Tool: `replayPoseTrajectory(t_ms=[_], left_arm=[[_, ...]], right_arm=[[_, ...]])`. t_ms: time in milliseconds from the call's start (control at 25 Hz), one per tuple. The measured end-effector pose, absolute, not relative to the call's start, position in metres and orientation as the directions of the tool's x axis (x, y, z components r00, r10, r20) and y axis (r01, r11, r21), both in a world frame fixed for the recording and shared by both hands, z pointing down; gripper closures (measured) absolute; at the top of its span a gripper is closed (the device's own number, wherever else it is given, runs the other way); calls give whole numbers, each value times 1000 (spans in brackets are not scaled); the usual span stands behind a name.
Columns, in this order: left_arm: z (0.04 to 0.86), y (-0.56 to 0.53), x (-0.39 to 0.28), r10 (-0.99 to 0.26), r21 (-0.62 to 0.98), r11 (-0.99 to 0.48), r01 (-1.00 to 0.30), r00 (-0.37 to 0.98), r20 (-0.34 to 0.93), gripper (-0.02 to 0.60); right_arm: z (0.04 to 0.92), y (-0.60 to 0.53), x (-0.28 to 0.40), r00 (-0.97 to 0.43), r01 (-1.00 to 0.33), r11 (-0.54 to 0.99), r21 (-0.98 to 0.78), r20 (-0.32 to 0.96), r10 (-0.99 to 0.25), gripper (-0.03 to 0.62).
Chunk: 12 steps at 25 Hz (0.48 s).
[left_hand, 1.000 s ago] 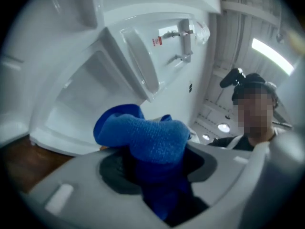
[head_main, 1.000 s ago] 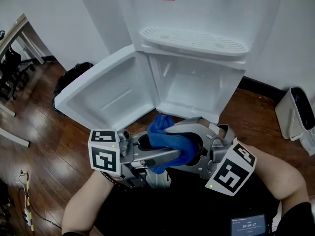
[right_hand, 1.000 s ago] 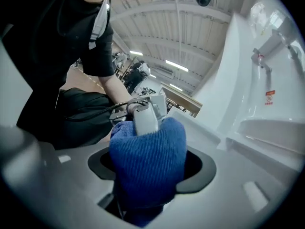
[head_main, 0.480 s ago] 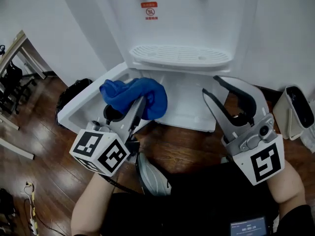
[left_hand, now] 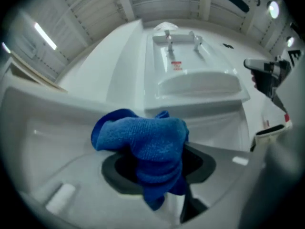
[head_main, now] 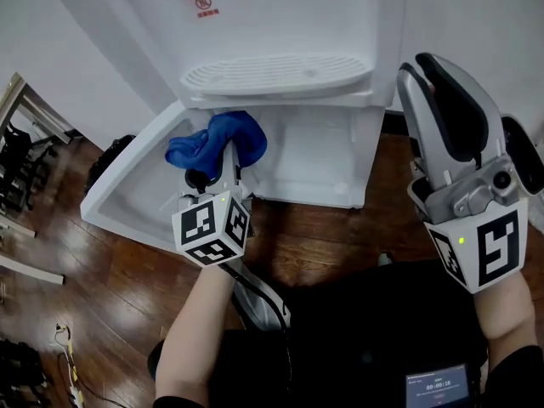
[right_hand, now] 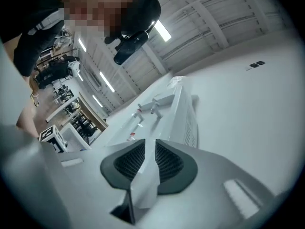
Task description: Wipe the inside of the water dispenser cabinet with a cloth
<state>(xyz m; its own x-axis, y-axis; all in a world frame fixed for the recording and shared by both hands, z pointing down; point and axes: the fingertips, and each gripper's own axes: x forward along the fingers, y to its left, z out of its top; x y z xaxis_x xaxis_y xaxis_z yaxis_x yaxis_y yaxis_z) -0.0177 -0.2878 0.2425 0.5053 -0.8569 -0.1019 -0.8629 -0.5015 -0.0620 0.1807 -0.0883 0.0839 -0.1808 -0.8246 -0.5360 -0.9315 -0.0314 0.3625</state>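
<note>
Under even overhead light the head view is fairly sharp, the white water dispenser (head_main: 280,24) bright without glare and the wooden floor (head_main: 323,232) darker with a dull sheen. Both gripper views bend straight lines like a fisheye and fade to black at the corners. There, ceiling strip lights (right_hand: 162,31) burn white and the blue cloth (left_hand: 152,142) looks slightly soft.
</note>
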Motion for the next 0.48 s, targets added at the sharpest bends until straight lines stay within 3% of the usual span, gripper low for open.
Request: replayPoseTrajectory(t_ms=[200,480], left_arm=[[328,-300,-11,-856,-133,-518,-845,514,61,388],[457,-303,-3,-776,-112,-558,-823,468,424,388]], right_arm=[[79,-96,201,-153,-963,-4,269,-558,-816,525],[88,-108,221,-108,-986,25,163,-528,-842,525]])
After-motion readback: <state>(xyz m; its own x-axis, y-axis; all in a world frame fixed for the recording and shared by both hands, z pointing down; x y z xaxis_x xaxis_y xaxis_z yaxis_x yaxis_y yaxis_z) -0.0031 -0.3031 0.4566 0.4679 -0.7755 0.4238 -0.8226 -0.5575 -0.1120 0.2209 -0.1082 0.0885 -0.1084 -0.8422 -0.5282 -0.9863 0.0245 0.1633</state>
